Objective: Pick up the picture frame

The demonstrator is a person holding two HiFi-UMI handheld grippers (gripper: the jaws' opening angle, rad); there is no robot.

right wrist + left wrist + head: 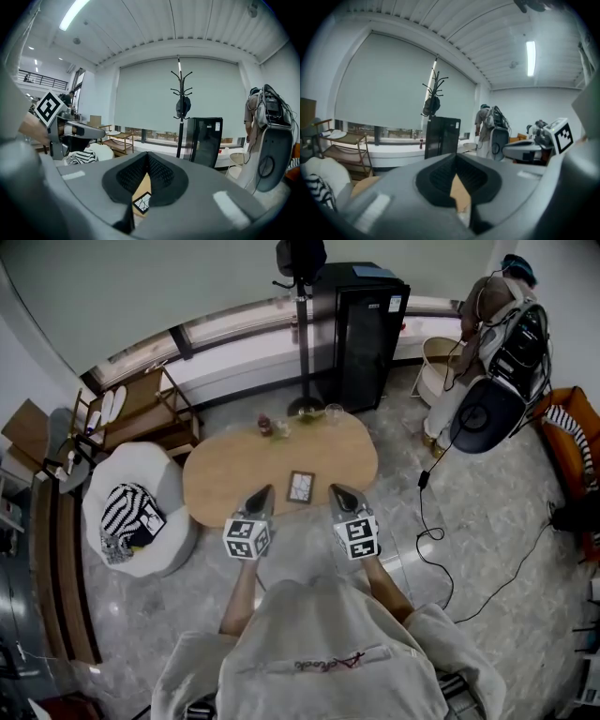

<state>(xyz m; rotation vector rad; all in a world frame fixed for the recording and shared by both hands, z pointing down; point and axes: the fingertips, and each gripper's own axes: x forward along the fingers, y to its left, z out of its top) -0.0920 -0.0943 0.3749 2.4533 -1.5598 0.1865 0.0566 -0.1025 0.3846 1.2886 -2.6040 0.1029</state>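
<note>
Picture frame (pixel 301 487) lying flat and face up on the oval wooden table (pixel 225 479), close to the table's near edge and about midway along its length. Left gripper (pixel 268 489) and right gripper (pixel 334 489) hover over that same near edge, one at each side of the frame. Both tips are level with the frame and near it, but apart from it. Both pairs of jaws are closed tip to tip with nothing between them, as each gripper view confirms.

The frame lies inward of each tip: to the right of the left gripper and to the left of the right gripper. Neither tip is clearly the nearer, since the two gaps look about equal in the head view. Only the right gripper view shows the frame (pixel 142 202), low beneath its closed jaws. The left gripper view shows bare table wood there, which suggests the right gripper is the better aimed.

The frame is a small rectangle whose long axis runs from the table's near edge toward its far edge, slightly tilted. A thin dark border surrounds a pale picture crossed by dark branching lines. Either pair of jaws would have to open before closing on an edge of the frame.
</note>
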